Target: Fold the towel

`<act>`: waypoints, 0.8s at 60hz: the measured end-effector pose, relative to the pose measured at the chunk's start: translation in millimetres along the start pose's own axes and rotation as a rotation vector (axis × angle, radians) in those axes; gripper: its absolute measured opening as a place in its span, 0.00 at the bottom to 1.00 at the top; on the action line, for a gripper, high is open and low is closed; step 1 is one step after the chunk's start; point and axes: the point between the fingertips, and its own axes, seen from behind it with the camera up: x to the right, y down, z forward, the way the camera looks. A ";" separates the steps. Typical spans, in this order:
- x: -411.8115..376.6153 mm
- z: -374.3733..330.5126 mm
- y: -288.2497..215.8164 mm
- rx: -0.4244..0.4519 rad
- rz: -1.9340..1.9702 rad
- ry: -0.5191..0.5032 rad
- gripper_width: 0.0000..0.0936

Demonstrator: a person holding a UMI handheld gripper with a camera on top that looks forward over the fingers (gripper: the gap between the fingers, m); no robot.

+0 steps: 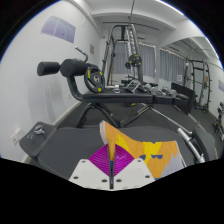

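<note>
The gripper [124, 172] is near the bottom of the view, and its two fingers stand close together with only a narrow gap. An orange and yellow towel [140, 148] is caught between them. The magenta pad [104, 158] of the left finger shows clearly, but the right finger is mostly hidden behind the folds of cloth, so its contact with the towel cannot be seen directly. The towel rises a little above the fingertips and hangs to the right; its lower part is cut off, and I cannot tell on what it rests, if anything.

Far behind is a gym room. A padded bench [68, 70] with a yellow wheel stands at the left, and a cable machine [128, 45] stands against the far wall. Dark pieces of equipment on the floor [175, 120] are hard to make out.
</note>
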 end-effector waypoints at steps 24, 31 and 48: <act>219.1 2.8 20.0 -0.026 0.012 0.210 0.04; 234.9 19.9 58.3 -0.099 -0.048 0.222 0.36; 213.9 -111.2 0.6 -0.025 0.054 0.230 0.92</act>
